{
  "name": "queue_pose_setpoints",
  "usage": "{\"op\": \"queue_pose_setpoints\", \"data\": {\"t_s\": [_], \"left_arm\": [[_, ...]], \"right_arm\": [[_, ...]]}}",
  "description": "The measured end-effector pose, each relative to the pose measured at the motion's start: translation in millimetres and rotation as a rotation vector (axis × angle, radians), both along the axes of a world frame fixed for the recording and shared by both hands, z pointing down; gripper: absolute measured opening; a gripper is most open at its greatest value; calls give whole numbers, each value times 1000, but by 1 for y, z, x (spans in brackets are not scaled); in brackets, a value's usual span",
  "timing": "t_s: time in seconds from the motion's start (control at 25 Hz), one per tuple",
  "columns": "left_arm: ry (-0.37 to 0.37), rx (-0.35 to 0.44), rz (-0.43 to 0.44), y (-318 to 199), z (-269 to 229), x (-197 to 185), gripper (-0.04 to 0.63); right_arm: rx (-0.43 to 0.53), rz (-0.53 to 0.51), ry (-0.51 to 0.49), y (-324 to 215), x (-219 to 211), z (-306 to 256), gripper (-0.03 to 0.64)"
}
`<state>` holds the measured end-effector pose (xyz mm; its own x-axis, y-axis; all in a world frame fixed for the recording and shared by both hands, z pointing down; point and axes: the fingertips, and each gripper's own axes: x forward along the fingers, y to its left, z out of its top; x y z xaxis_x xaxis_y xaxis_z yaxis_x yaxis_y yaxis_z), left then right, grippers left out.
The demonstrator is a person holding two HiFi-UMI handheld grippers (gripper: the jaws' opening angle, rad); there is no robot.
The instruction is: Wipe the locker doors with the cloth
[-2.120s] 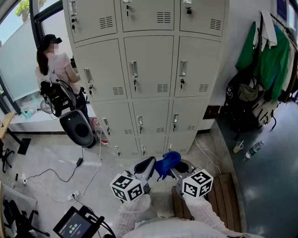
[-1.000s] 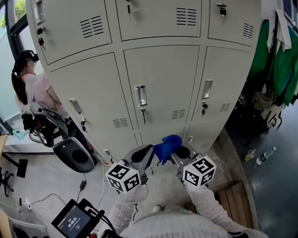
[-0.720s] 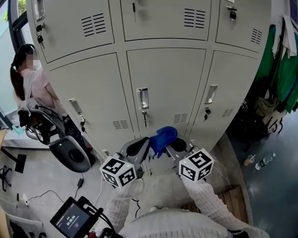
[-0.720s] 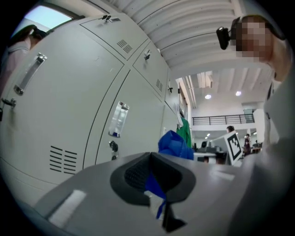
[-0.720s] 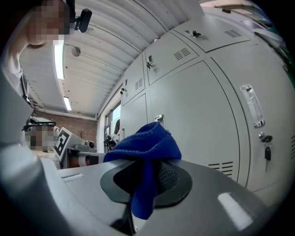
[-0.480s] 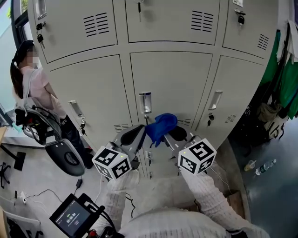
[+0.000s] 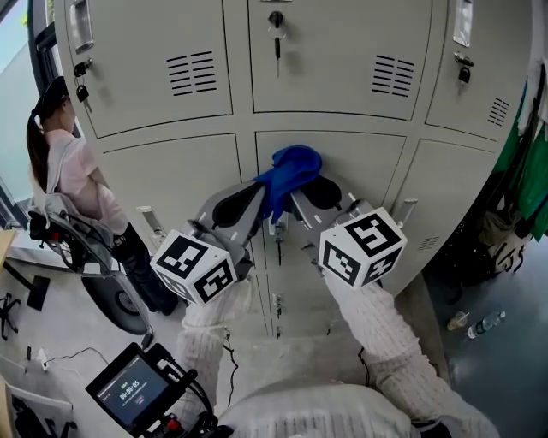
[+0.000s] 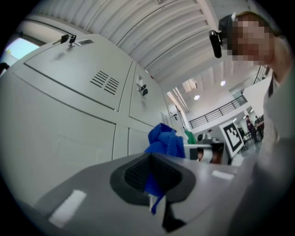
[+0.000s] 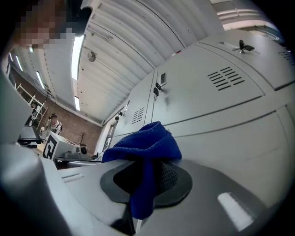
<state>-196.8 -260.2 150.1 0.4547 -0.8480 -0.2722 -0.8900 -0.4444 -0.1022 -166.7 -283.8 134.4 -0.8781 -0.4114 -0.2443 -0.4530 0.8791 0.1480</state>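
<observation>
A blue cloth [image 7: 289, 171] is bunched between my two grippers, right in front of the middle grey locker door [image 7: 368, 167]. My left gripper [image 7: 255, 198] pinches the cloth's left side and my right gripper [image 7: 305, 195] its right side. In the left gripper view the blue cloth [image 8: 164, 140] comes up out of the shut jaws of the gripper [image 8: 153, 186]. In the right gripper view the cloth [image 9: 144, 144] drapes over the shut jaws of the gripper [image 9: 144, 189]. I cannot tell whether the cloth touches the door.
The locker bank [image 7: 197, 68] fills the view, with keys hanging in the locks [image 7: 276, 24]. A person [image 7: 73, 167] stands at its left end beside a wheeled machine [image 7: 107, 295]. A tablet [image 7: 128, 395] sits low left. Green clothes [image 7: 535, 162] hang at right.
Both grippers have risen with the cloth, from below the middle door's handle up to that door's top part. The lockers now stand closer and larger in view.
</observation>
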Motion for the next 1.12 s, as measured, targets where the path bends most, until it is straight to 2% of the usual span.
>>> {"op": "queue_pose_setpoints", "data": {"t_s": [0.16, 0.36, 0.56, 1.0, 1.12], "left_arm": [[-6, 34, -17, -7, -21, -11, 1], [19, 13, -29, -11, -15, -20, 0], [52, 16, -47, -14, -9, -27, 2], [92, -74, -48, -19, 43, -32, 0], [80, -98, -47, -20, 61, -29, 2]], "right_arm": [[18, 2, 9, -12, -16, -21, 48], [-10, -12, 6, -17, -19, -20, 48], [16, -27, 24, -17, -21, -15, 48], [-35, -32, 34, -19, -18, 29, 48], [-50, -36, 44, -21, -18, 47, 48]]}}
